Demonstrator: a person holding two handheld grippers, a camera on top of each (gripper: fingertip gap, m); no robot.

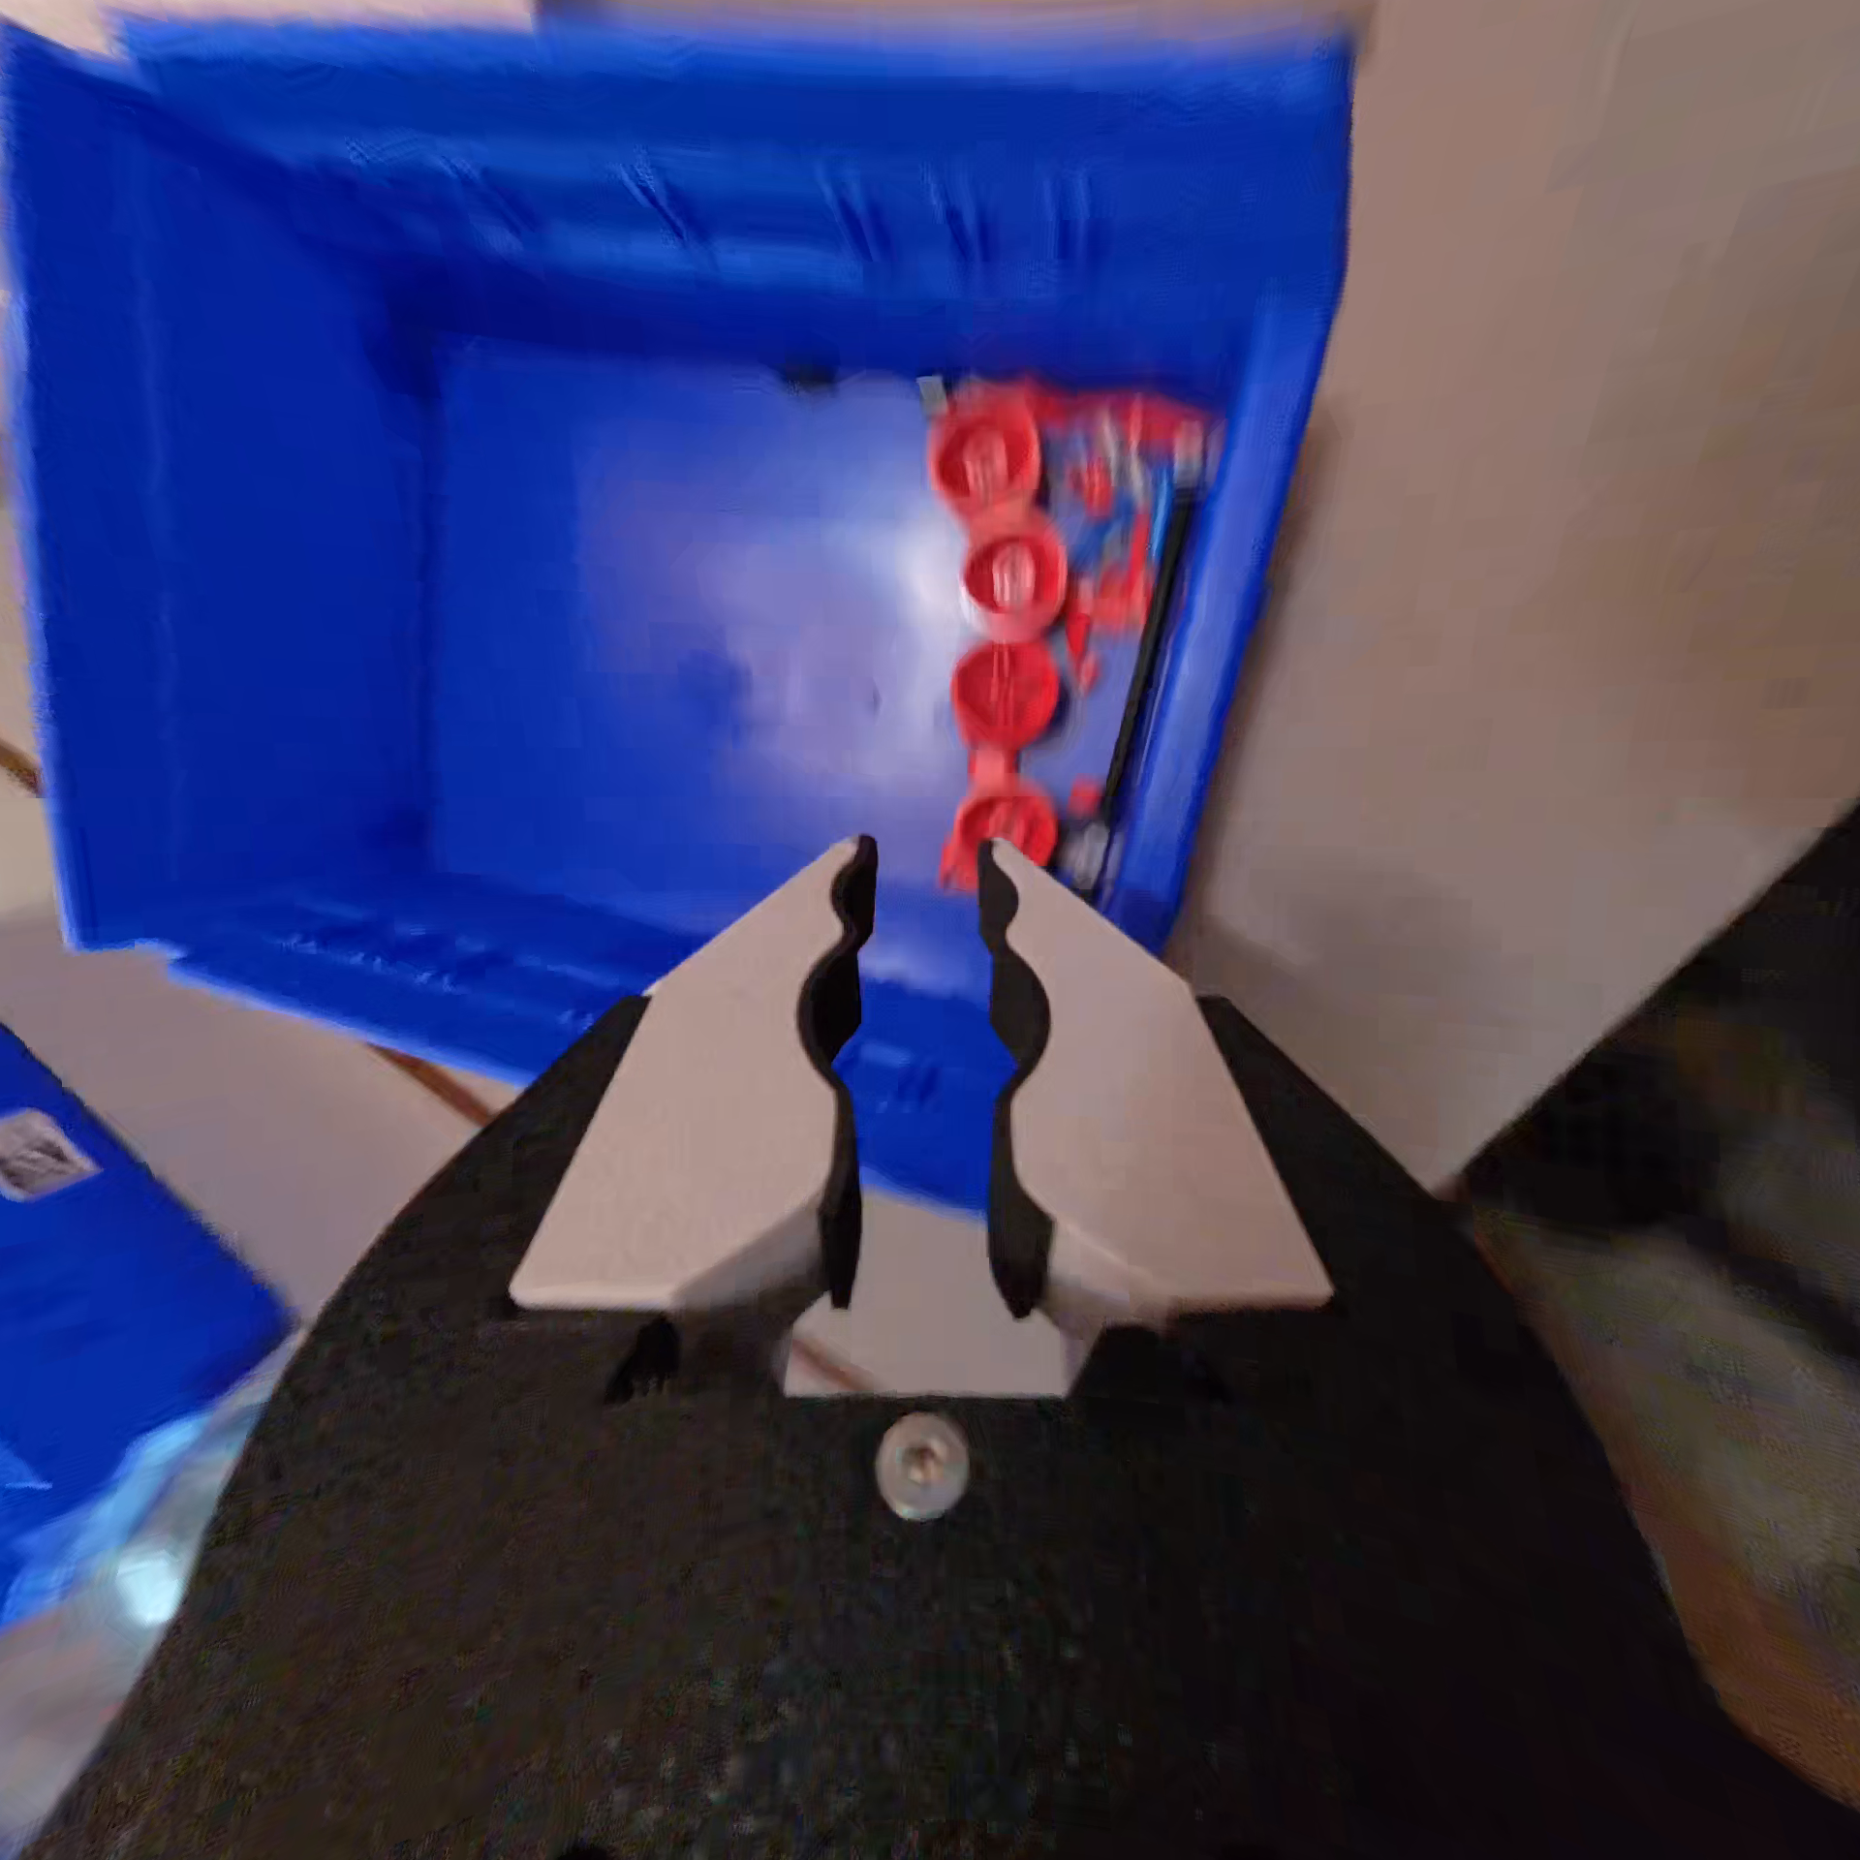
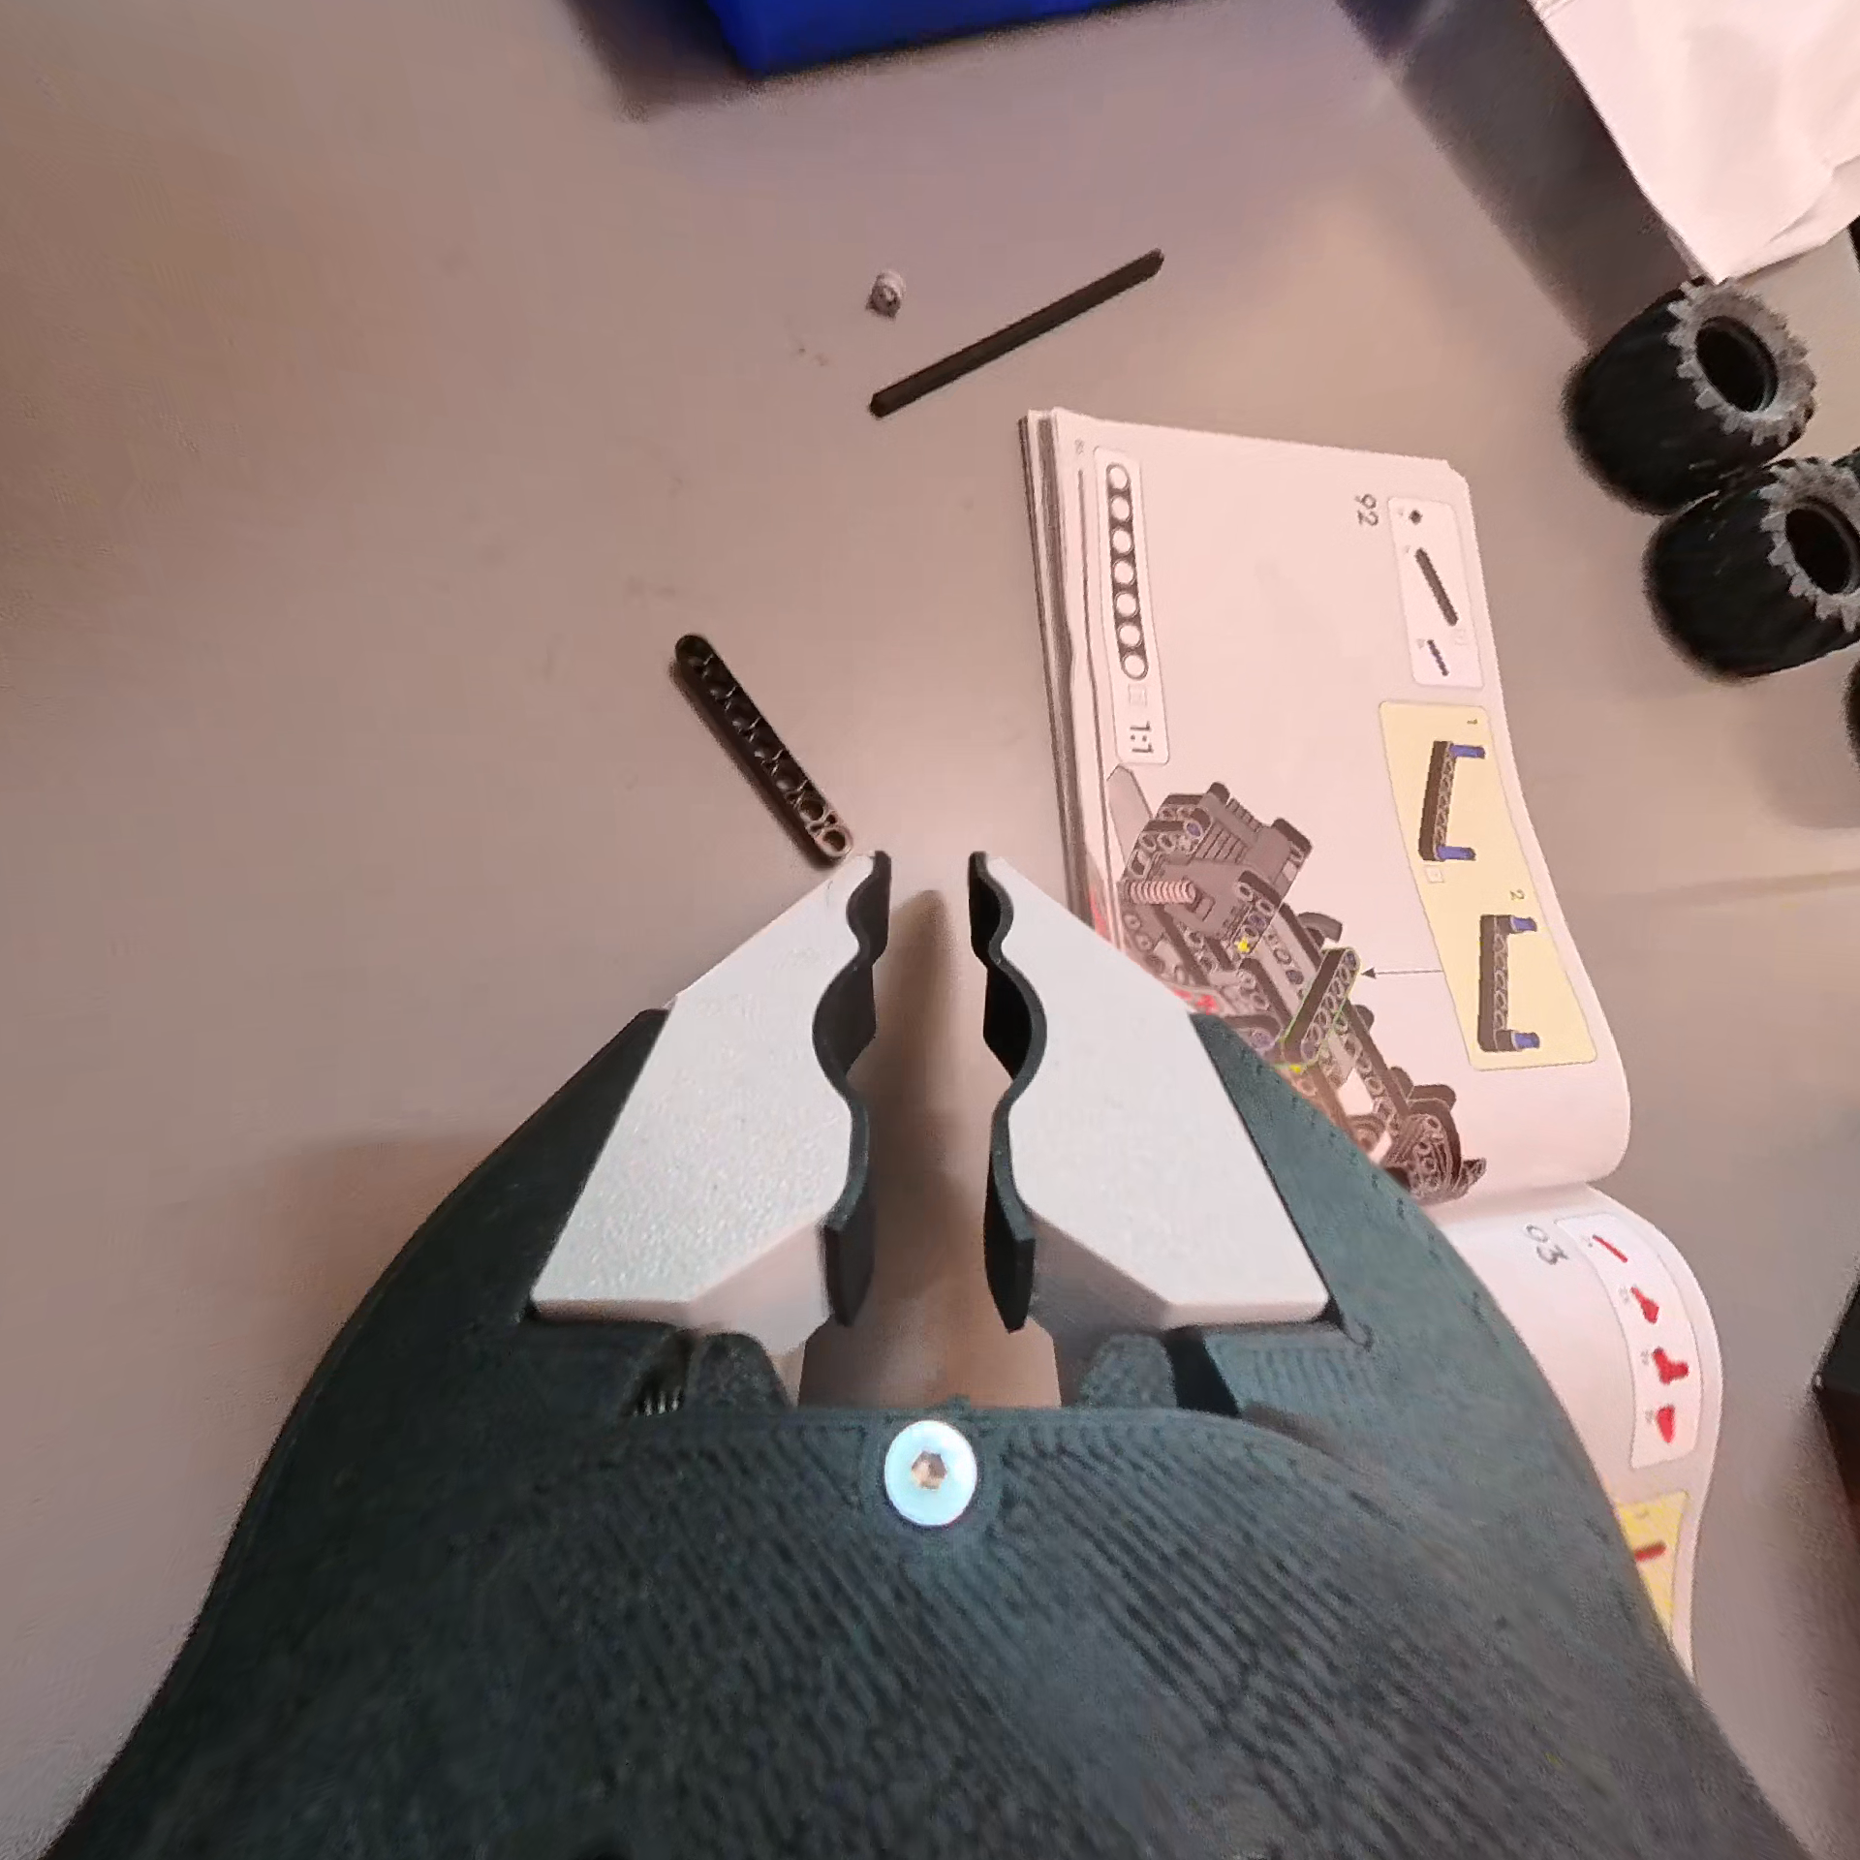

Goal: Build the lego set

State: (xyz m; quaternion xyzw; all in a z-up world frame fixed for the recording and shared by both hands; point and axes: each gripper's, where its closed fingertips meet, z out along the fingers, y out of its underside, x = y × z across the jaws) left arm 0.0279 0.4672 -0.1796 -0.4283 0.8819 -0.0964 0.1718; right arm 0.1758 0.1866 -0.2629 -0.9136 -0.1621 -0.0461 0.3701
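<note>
In the left wrist view my left gripper (image 1: 926, 856) is open and empty, held above a blue bin (image 1: 252, 604). Several red round wheel hubs (image 1: 1006, 574) lie in a row along the bin's right side, beside red and blue small parts (image 1: 1127, 503) and a black strip. The view is blurred. In the right wrist view my right gripper (image 2: 928, 871) is open and empty above the table. A black beam with holes (image 2: 762, 750) lies just ahead of its left fingertip. A long black axle (image 2: 1017, 332) and a small grey bush (image 2: 886, 294) lie farther off.
An open instruction booklet (image 2: 1288, 785) lies to the right of my right gripper. Black tyres (image 2: 1701, 403) stand at the far right. A blue bin corner (image 2: 906, 30) shows at the top. Another blue box (image 1: 91, 1329) sits at the lower left of the left view. About 35 cm separates my left fingertips from my right. My left tips are about 20 cm from the long black axle (image 2: 1017, 332), my right tips only 15 cm. The small grey bush (image 2: 886, 294) is closer to my right gripper, around 15 cm from its tips; the left tips are 20 cm off.
</note>
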